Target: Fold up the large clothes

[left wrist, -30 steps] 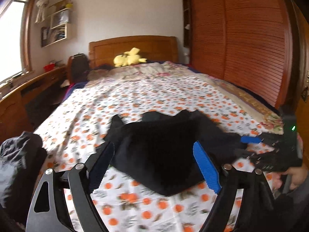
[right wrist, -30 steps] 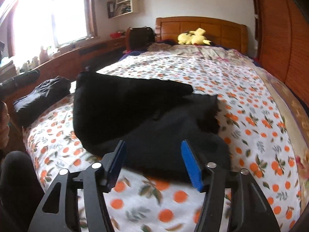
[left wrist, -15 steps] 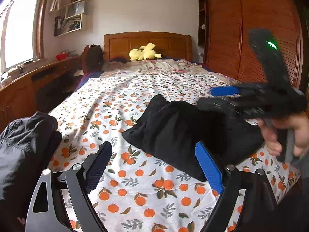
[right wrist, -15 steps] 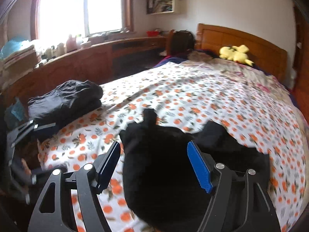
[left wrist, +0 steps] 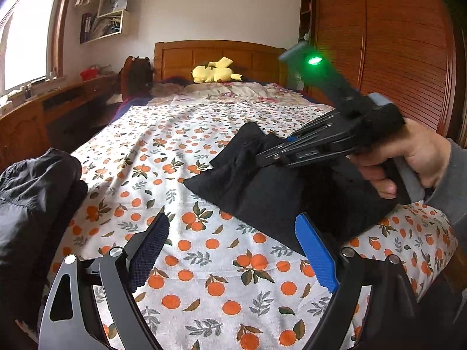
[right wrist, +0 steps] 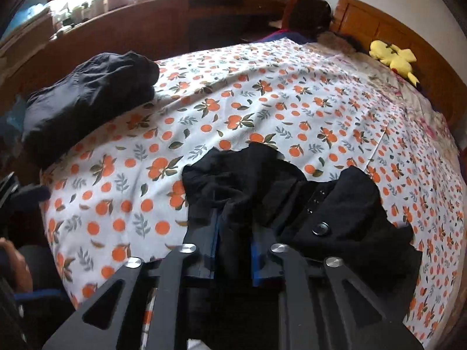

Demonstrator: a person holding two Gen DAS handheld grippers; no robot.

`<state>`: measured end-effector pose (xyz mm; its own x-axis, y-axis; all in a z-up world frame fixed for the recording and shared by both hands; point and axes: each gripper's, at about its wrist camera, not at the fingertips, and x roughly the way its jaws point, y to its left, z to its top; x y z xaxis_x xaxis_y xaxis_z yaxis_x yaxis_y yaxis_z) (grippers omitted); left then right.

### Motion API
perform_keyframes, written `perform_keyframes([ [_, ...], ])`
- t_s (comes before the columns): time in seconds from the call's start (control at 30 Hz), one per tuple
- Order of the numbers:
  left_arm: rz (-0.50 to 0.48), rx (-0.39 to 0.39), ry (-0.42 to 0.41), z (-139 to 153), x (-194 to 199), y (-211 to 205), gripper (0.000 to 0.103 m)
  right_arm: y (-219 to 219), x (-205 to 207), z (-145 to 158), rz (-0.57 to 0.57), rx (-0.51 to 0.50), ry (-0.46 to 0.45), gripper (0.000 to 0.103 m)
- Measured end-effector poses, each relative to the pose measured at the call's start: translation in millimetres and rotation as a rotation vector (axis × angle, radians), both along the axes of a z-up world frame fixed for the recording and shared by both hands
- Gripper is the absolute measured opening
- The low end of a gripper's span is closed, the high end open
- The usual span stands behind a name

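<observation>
**Right gripper pinches the black coat on the bed**

My right gripper has its two blue pads pressed together on a fold of the black coat. The cloth bunches up between the pads. In the left wrist view I can see the same right gripper from the side, held in a hand, with a green light on top of it.

My left gripper is spread wide. Nothing is between its pads. It hangs above the bed sheet, just beside the near edge of the coat.

The black coat lies folded in a thick bundle on the bed, near the foot end and toward the right side. I can see a round black button on it and some smaller ones in a row.

A second pile of dark clothes sits at the left edge of the bed, well apart from the coat.

The sheet is white with oranges and leaves on it. A yellow plush toy lies by the wooden headboard.

I cannot read any words or labels anywhere. A wall shelf holds things, but they are too small and blurry to tell. A red bowl sits on the wooden surface by the window; I cannot see what is in it.
</observation>
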<state>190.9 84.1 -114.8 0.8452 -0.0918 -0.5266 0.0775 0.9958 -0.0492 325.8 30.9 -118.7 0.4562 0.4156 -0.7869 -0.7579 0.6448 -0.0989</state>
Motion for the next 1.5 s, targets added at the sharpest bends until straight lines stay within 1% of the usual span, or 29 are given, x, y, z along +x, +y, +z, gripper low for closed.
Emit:
perform_keyframes([
  [0.1,-0.01,-0.008,-0.006,0,0,-2,0.09,-27,-9,14,-0.045,0.054,-0.058,0.009],
  [0.2,-0.019,-0.006,-0.014,2,-1,-6,0.09,-68,-19,28,-0.118,0.107,-0.129,0.008],
  [0.33,-0.027,-0.009,-0.022,3,-2,-10,0.09,-137,-29,40,-0.248,0.156,-0.214,0.007],
  [0.43,-0.032,-0.012,-0.025,3,-1,-13,0.09,-183,-32,41,-0.34,0.175,-0.237,0.007],
  [0.5,-0.034,-0.013,-0.026,3,-1,-14,0.09,-210,-36,36,-0.395,0.175,-0.241,0.007],
  [0.57,-0.038,-0.014,-0.027,4,-1,-16,0.09,-240,-39,24,-0.467,0.163,-0.239,0.007],
  [0.63,-0.042,-0.012,-0.028,4,0,-19,0.09,-267,-40,4,-0.536,0.155,-0.207,0.007],
  [0.7,-0.046,-0.008,-0.027,4,1,-22,0.09,-286,-40,-20,-0.577,0.152,-0.145,0.007],
  [0.73,-0.048,-0.008,-0.026,4,1,-23,0.09,-292,-41,-34,-0.583,0.151,-0.109,0.008],
  [0.8,-0.053,-0.008,-0.027,4,2,-25,0.09,-298,-46,-48,-0.598,0.148,-0.09,0.009],
  [0.83,-0.055,-0.006,-0.027,4,3,-26,0.09,-300,-49,-52,-0.61,0.156,-0.081,0.012],
  [0.87,-0.056,-0.005,-0.025,3,3,-28,0.09,-300,-51,-53,-0.616,0.16,-0.079,0.018],
  [0.97,-0.062,-0.003,-0.025,3,5,-32,0.09,-298,-60,-47,-0.644,0.139,-0.117,0.031],
  [1.0,-0.065,-0.003,-0.025,3,5,-33,0.09,-299,-62,-41,-0.655,0.125,-0.14,0.043],
  [1.03,-0.068,-0.001,-0.025,3,6,-34,0.09,-297,-67,-32,-0.663,0.112,-0.185,0.052],
  [1.13,-0.077,0.001,-0.024,2,6,-39,0.09,-296,-75,-12,-0.646,0.123,-0.244,0.052],
  [1.23,-0.087,0.006,-0.024,3,7,-45,0.091,-285,-72,-2,-0.588,0.171,-0.235,0.05],
  [1.3,-0.094,0.008,-0.026,4,7,-49,0.096,-272,-64,-3,-0.551,0.186,-0.218,0.049],
  [1.37,-0.104,0.02,-0.028,6,7,-55,0.099,-261,-57,-9,-0.538,0.17,-0.218,0.049],
  [1.43,-0.116,0.027,-0.027,7,9,-61,0.1,-259,-48,-20,-0.562,0.139,-0.224,0.049],
  [1.5,-0.124,0.03,-0.02,9,11,-66,0.1,-267,-38,-25,-0.607,0.144,-0.214,0.051],
])
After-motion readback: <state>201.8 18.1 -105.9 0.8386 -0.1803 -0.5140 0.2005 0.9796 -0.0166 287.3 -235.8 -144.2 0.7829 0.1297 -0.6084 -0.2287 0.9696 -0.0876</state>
